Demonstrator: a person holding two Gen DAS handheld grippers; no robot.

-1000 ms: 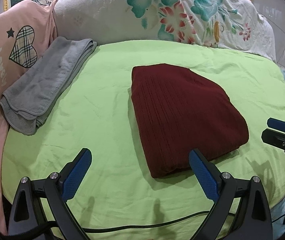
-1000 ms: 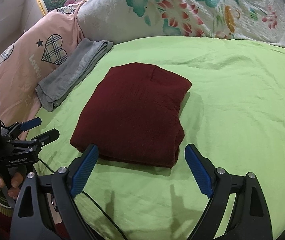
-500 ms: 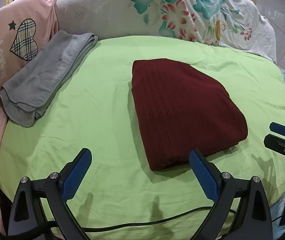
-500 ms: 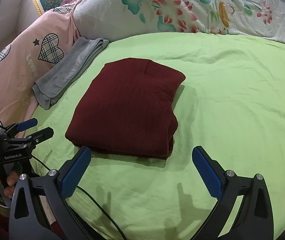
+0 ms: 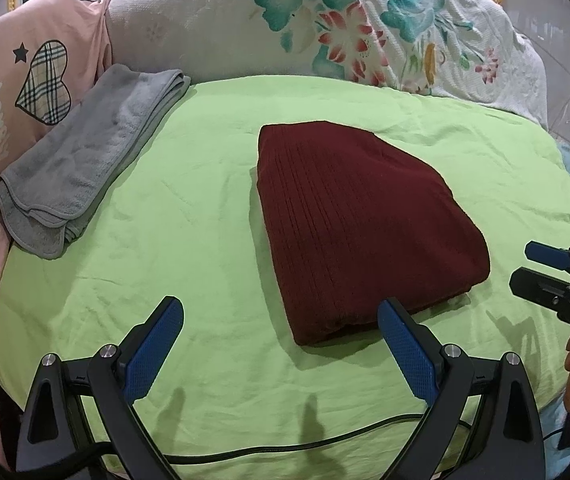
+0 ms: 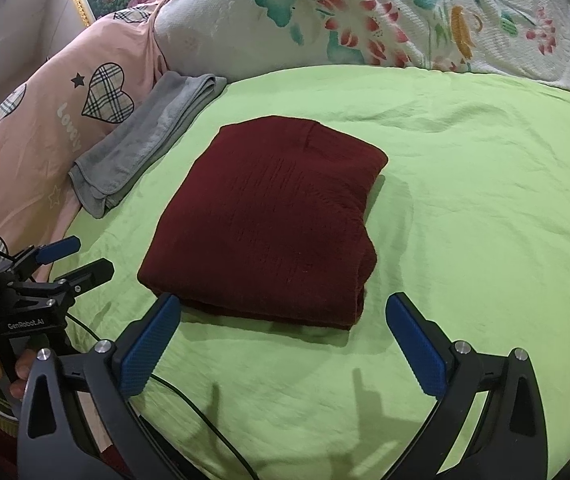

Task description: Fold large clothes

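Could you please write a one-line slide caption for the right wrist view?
Open right claw hovering before a folded maroon garment on the green sheet.

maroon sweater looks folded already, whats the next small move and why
Probably draw both grippers back and leave it. The maroon sweater lies as a neat folded rectangle on the green sheet; the left gripper and the right gripper, whose jaws have just been opening, are both open and empty.

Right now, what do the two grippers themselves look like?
Both are black frames with silver pivot bolts and blue textured pads on the jaws. The left gripper trails a thin black cable and, in the right wrist view, bears white "GenRobot.AI" lettering. The right gripper looks alike.
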